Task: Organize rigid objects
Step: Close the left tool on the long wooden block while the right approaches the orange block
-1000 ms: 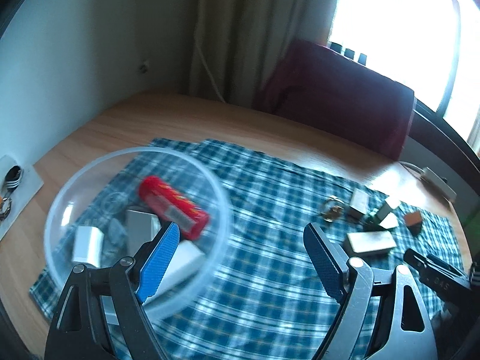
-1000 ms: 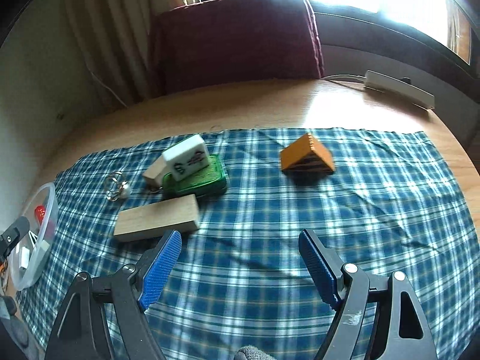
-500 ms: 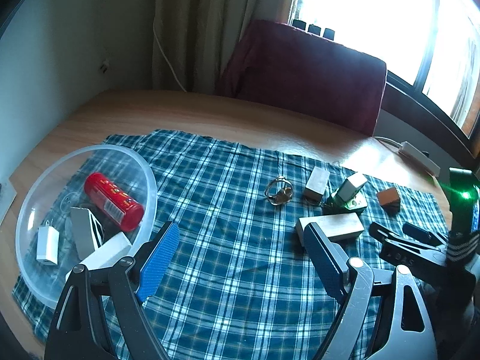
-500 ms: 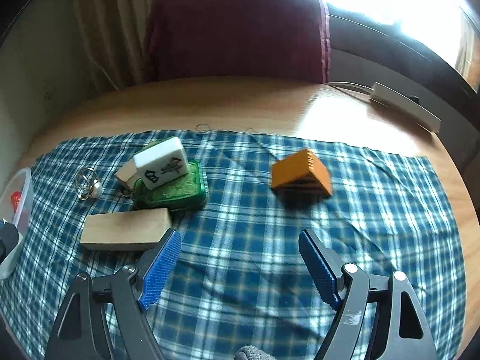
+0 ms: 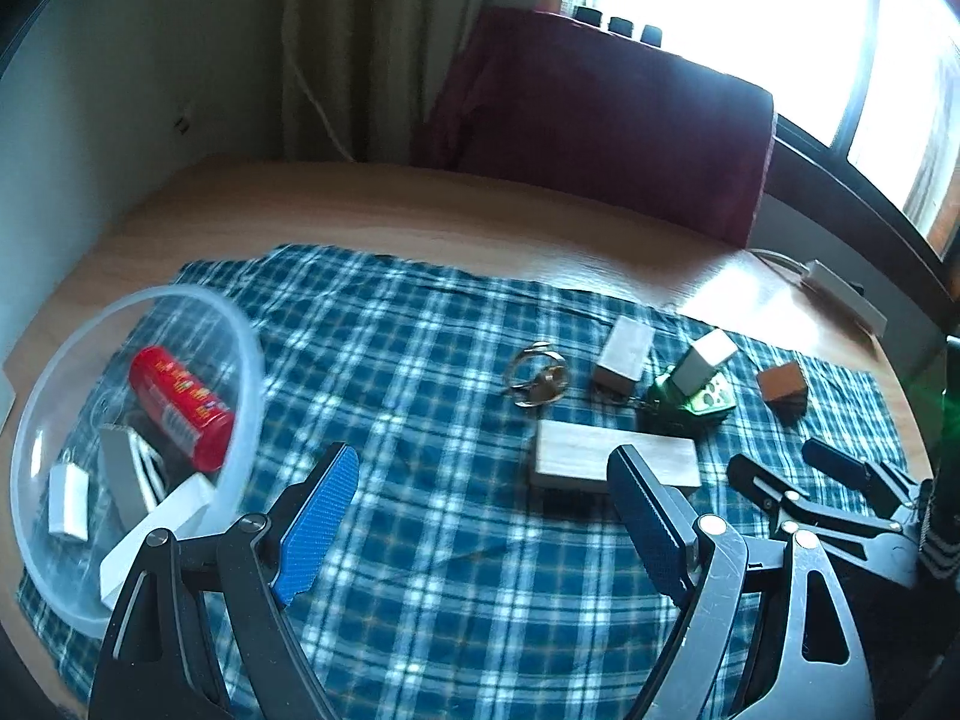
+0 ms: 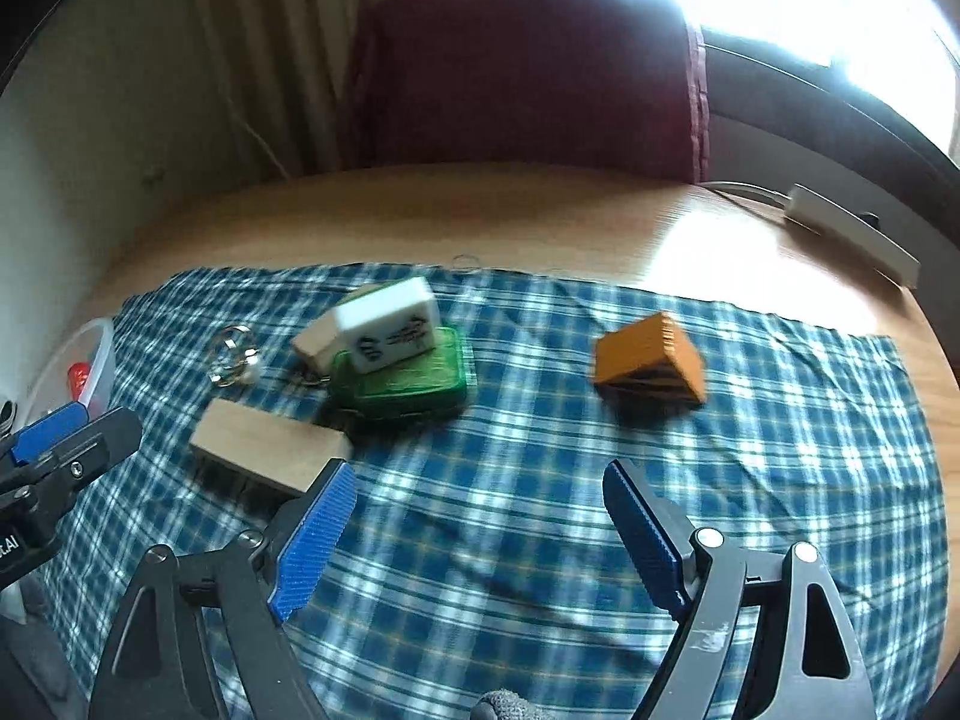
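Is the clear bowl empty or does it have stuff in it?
Not empty: the clear bowl holds a red tube and several white blocks.

Left gripper (image 5: 480,522) swings right off the clear bowl (image 5: 240,360) and now faces the wooden block (image 5: 600,456) pile, with the right gripper (image 5: 786,468) popping into its view. Right gripper's view slides closer to the block (image 6: 270,444) and orange wedge (image 6: 648,360), left gripper's tip (image 6: 72,438) now at the edge.
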A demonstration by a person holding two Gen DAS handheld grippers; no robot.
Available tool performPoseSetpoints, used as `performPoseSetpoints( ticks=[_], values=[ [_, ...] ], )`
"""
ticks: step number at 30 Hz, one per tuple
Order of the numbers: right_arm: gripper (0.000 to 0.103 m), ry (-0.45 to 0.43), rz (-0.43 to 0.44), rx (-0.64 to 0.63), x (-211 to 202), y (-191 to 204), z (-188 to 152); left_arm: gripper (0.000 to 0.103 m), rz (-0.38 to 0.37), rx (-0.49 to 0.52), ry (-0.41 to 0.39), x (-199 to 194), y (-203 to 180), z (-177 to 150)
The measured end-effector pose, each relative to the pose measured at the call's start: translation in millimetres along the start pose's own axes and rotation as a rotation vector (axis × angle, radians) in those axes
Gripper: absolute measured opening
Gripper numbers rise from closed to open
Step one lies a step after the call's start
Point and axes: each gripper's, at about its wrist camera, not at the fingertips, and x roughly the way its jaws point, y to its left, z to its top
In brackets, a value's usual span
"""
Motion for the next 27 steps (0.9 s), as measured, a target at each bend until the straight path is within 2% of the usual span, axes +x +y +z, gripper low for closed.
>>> performPoseSetpoints(
  ticks=[4, 7, 11, 15, 18, 27],
  values=[
    [0.088, 0.003, -0.014, 0.043, -4, -19, -5, 0.086, -0.036, 0.033, 0.047, 17, -15, 5],
    [0.089, 0.004, -0.012, 0.086, -6, -32, -7, 0.086, -0.100, 0.035, 0.092, 28, -25, 8],
    [0.090, -0.004, -0.012, 0.140, -11, -46, -7, 0.086, -0.182, 0.052, 0.103, 33, -40, 11],
    [0.091, -0.009, -0.014, 0.186, -11, -54, -7, 0.087, -0.225, 0.093, 0.109, 38, -56, 10],
    [0.091, -0.012, -0.016, 0.201, -11, -56, -7, 0.093, -0.237, 0.115, 0.121, 44, -64, 8],
    [0.092, -0.008, -0.018, 0.193, -12, -58, -10, 0.095, -0.182, 0.153, 0.103, 52, -64, 5]
  ],
)
